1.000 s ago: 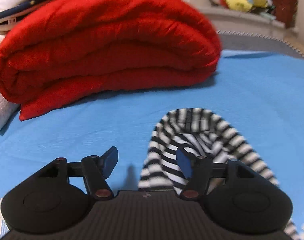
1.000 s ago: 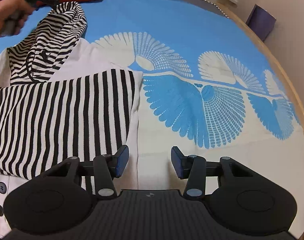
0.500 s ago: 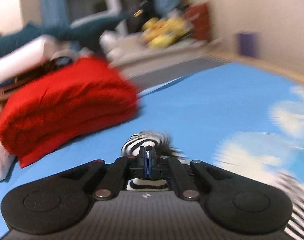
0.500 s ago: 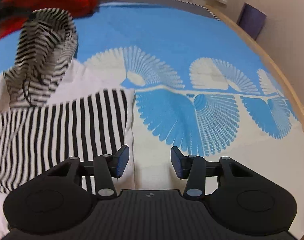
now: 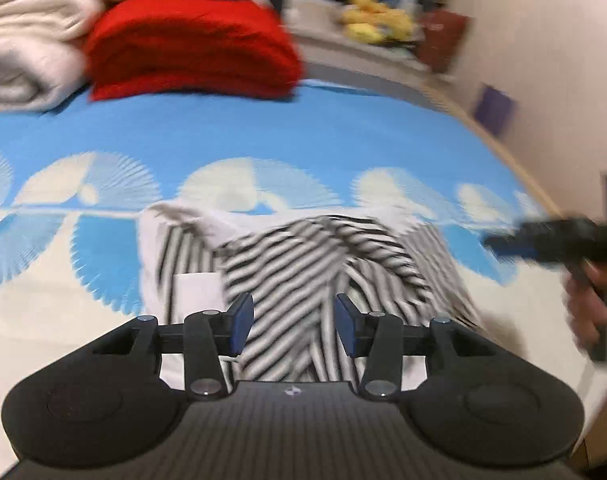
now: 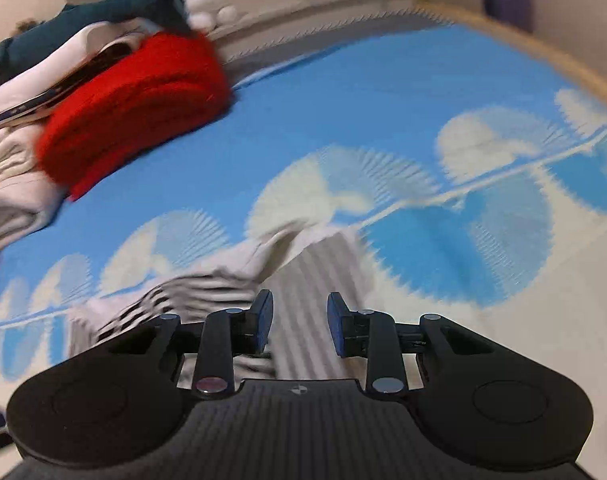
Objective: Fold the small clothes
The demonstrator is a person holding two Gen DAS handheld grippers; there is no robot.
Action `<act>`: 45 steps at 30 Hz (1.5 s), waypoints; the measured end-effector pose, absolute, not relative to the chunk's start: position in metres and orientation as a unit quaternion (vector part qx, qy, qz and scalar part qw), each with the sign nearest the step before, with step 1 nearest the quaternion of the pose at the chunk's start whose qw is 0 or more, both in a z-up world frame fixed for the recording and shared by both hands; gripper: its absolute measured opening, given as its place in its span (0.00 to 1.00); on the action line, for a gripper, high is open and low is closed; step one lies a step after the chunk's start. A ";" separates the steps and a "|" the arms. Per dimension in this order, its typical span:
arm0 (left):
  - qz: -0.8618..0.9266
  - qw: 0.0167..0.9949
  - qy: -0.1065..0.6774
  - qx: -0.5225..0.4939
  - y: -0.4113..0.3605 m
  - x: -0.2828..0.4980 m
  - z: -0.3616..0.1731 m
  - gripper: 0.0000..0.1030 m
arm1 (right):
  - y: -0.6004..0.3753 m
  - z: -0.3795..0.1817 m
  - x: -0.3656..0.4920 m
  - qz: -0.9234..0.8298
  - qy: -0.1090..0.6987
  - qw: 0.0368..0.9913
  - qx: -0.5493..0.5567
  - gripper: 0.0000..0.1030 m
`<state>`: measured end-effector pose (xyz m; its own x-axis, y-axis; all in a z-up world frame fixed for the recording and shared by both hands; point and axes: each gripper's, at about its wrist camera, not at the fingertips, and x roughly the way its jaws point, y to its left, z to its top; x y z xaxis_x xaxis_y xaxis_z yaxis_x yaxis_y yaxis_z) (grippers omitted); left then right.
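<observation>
A small black-and-white striped hooded top lies bunched on the blue and white bed sheet, its hood flopped over the body. My left gripper hovers above it. Its jaws are opening, and the pads do not press the striped cloth seen through the gap. In the right wrist view the top is blurred below my right gripper. The right jaws are closing and grip nothing. A hand holding the right gripper shows at the right edge.
A folded red blanket and white blankets are stacked at the far left of the bed. The wooden bed edge curves along the right, with a wall and a purple object behind it. Yellow soft toys sit on a far ledge.
The left gripper shut on the hood, swung it back over the top's body and let go. The right gripper rose and rolled, and its jaws narrowed.
</observation>
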<state>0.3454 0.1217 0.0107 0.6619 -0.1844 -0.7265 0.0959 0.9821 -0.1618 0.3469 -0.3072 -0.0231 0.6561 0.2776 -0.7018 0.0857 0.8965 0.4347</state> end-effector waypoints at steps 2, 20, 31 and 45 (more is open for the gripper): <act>-0.049 0.897 0.432 -0.077 0.124 0.367 -0.007 0.48 | -0.296 -0.035 0.351 0.069 0.433 0.870 0.225 0.39; -0.019 0.872 0.471 -0.130 0.116 0.398 -0.047 0.01 | -0.250 -0.061 0.369 0.094 0.440 0.850 0.273 0.00; 0.068 0.805 0.554 -0.201 0.180 0.388 -0.096 0.01 | -0.281 -0.037 0.342 0.083 0.420 0.880 0.205 0.00; 0.055 0.806 0.568 -0.155 0.152 0.384 -0.101 0.08 | -0.275 -0.100 0.361 0.044 0.535 0.819 0.203 0.38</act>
<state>0.3837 0.1516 -0.1015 0.3489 -0.0871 -0.9331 -0.2655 0.9457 -0.1876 0.3607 -0.2746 -0.0997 0.4236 0.2902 -0.8581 0.1451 0.9133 0.3805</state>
